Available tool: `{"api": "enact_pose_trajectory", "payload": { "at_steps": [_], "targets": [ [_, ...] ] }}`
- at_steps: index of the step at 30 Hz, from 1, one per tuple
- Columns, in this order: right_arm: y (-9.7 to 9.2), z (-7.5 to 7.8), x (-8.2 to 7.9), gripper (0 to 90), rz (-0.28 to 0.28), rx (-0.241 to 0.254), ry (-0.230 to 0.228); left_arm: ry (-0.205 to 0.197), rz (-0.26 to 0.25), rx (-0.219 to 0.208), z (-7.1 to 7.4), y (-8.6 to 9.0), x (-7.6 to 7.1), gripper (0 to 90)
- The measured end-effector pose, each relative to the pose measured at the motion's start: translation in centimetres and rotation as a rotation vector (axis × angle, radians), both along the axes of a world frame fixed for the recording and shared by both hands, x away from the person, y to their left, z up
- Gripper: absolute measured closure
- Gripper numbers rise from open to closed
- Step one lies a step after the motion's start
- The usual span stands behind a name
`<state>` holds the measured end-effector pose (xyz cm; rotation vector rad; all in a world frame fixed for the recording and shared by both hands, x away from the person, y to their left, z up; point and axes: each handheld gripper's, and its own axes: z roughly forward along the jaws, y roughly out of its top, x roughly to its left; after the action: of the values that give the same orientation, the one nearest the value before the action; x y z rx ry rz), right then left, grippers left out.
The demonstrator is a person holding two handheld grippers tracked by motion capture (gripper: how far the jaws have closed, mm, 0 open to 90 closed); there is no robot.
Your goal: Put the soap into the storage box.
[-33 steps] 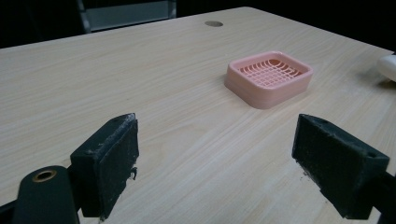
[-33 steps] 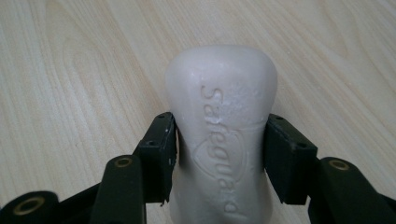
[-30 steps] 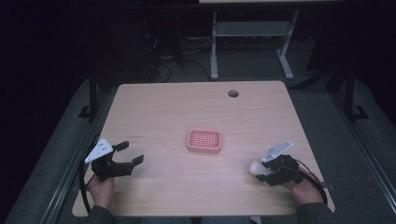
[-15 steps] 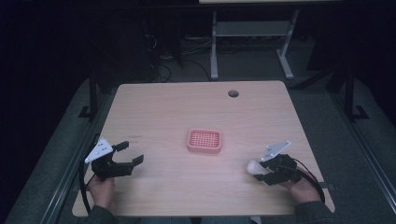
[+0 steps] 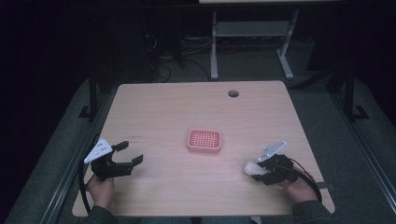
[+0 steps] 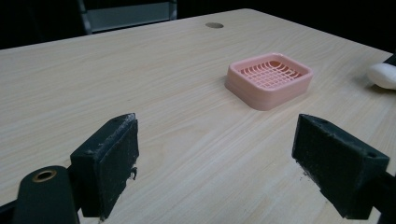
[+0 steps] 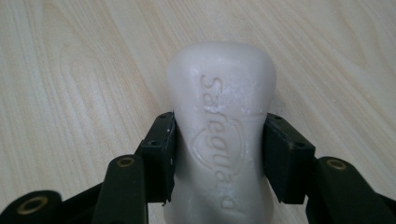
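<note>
While clamped on both long sides by the black jaws, sits at the near right of the pink soap dish (image 5: 204, 141), well apart from it: a white bar of soap (image 7: 223, 135), with raised lettering on the upper face. Held so by the right gripper (image 5: 258, 169), jaws pressed against the narrow waist of the bar, far end of the soap reaching out past the jaw tips over the wooden table (image 5: 177, 107). Whether resting on the wood or just above it, cannot tell.

Left of the dish and nearer to the person, well apart from it: the left gripper (image 5: 131, 152), jaws spread wide, nothing between them but bare wood. Seen along those jaws, the dish (image 6: 270, 79) stands ahead and to the right, square with rounded corners and a grid bottom, holding nothing. Beyond the dish at the right edge, a white end of the soap (image 6: 384, 74).

Behind the dish, toward the far edge of the table: a round cable hole (image 5: 233, 93).
</note>
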<state>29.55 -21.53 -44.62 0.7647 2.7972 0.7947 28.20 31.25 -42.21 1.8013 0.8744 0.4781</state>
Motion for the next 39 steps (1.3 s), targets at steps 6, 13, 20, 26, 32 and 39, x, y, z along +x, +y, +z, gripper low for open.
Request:
{"api": "enact_pose_trajectory", "payload": {
  "at_steps": [6,13,20,26,32,39],
  "targets": [
    [0.4,-0.3,0.2,48.6,0.011,-0.024,-0.003,0.0,0.001,0.001,0.0,0.0,0.0,14.0],
    [0.7,-0.7,0.5,48.0,0.006,-0.023,0.019,-0.001,0.0,-0.003,0.0,0.0,0.0,14.0],
    [0.9,-0.6,0.5,48.5,0.026,-0.038,0.023,-0.002,0.004,-0.009,0.0,0.2,0.0,14.1],
    [2.0,0.2,0.6,48.8,0.062,-0.057,0.015,-0.005,0.003,-0.013,0.1,0.4,0.0,14.1],
    [3.4,1.2,1.3,48.8,0.101,-0.087,0.007,-0.004,0.008,-0.02,0.1,0.4,-0.1,14.1],
    [4.8,2.6,2.6,48.7,0.138,-0.095,0.008,-0.006,0.01,-0.021,0.1,0.5,-0.1,14.1]
  ]
}}
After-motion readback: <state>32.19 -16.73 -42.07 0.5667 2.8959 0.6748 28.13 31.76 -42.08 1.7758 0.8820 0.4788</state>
